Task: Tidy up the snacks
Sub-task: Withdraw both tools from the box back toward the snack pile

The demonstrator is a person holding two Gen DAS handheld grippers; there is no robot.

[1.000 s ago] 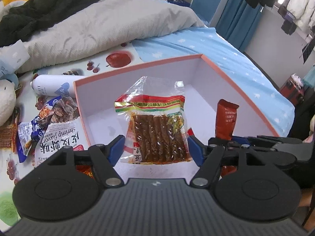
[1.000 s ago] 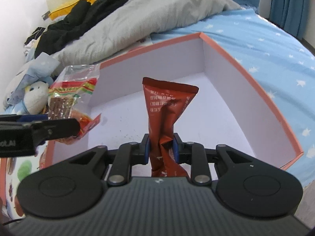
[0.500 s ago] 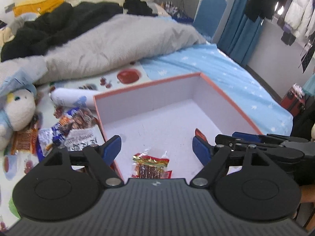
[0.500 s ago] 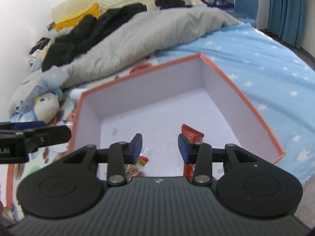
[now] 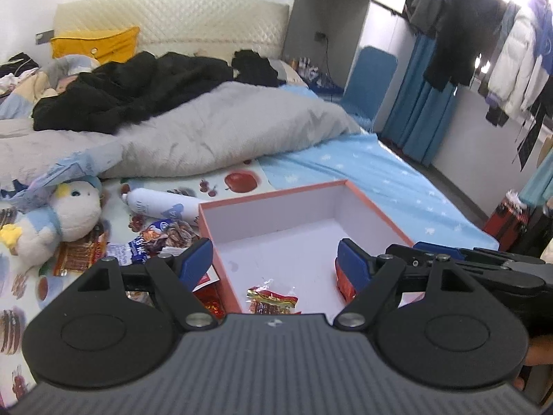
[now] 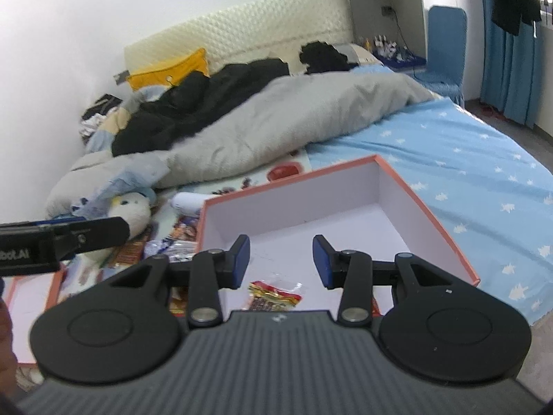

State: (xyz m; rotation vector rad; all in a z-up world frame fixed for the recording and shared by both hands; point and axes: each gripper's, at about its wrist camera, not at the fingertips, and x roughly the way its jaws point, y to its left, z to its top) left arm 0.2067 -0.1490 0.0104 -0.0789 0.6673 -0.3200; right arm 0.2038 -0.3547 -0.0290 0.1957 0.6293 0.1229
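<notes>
Dropped snack packet (image 5: 271, 299) flat in box (image 5: 276, 195)

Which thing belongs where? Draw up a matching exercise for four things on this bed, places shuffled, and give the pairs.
Things:
1. clear snack packet
2. white bottle
3. plush toy
4. yellow cushion

Places:
A. against the headboard
B. inside the pink-rimmed box
C. lying on its side by the box's far-left corner
D. farthest left on the fruit-print sheet

Pairs: 1-B, 2-C, 3-D, 4-A
</notes>
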